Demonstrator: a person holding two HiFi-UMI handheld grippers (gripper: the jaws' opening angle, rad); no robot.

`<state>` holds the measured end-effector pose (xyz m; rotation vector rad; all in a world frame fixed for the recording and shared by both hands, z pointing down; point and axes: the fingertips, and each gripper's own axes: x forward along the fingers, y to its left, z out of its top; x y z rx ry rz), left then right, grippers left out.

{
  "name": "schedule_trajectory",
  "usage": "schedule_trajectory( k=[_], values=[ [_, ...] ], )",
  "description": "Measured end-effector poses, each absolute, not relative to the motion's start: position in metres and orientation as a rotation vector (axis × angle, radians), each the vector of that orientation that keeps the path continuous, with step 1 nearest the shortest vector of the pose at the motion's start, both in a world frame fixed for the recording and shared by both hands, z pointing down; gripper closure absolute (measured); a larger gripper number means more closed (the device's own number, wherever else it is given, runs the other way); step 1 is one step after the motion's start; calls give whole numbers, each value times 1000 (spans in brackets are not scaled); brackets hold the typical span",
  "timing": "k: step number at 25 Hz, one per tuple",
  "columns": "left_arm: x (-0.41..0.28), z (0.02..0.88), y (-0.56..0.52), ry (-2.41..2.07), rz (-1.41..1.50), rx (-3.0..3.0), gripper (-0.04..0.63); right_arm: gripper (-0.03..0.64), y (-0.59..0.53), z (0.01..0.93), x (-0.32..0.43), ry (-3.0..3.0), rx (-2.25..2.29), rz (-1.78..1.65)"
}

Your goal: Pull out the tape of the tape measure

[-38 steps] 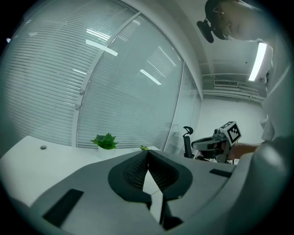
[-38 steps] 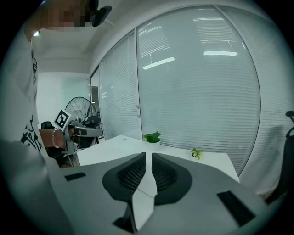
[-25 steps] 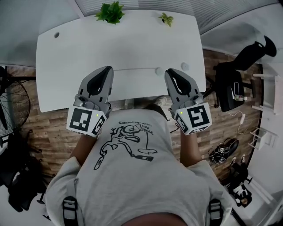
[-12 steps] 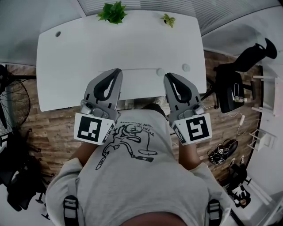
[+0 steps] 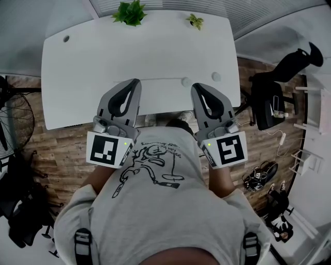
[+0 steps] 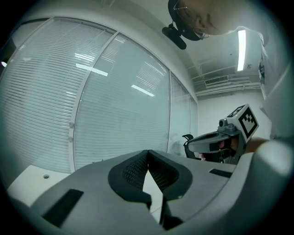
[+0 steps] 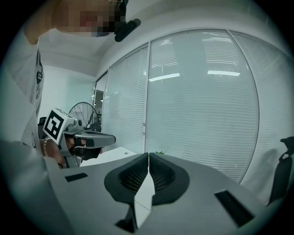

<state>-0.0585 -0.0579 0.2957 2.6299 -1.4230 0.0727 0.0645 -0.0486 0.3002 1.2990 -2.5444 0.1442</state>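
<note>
Left gripper [image 5: 134, 84] and right gripper [image 5: 197, 88] shut empty, level at near edge of white desk [image 5: 155, 49]. No tape measure visible; risks blind reach, closed jaws nudging it away.

No text can be read. The shirt [image 5: 155, 212] bears a scrawled line at 2 o'clock of its drawing [image 5: 147, 166], too small to make out.

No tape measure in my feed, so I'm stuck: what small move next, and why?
Probably pause and look around for it. The table shows only a big plant, a small plant and round caps; the left gripper is shut and empty, and the right gripper has just closed on nothing.
</note>
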Motion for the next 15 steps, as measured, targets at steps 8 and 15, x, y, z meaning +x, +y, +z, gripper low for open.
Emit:
schedule_trajectory(
  k=[8,15],
  values=[
    [-65,303,-62,-1427,76,2602,575,601,-53,299,69,-2518,1320,122],
    [-73,299,-64,-1449,63,2596,575,601,-56,300,69,-2505,1332,122]
  ],
)
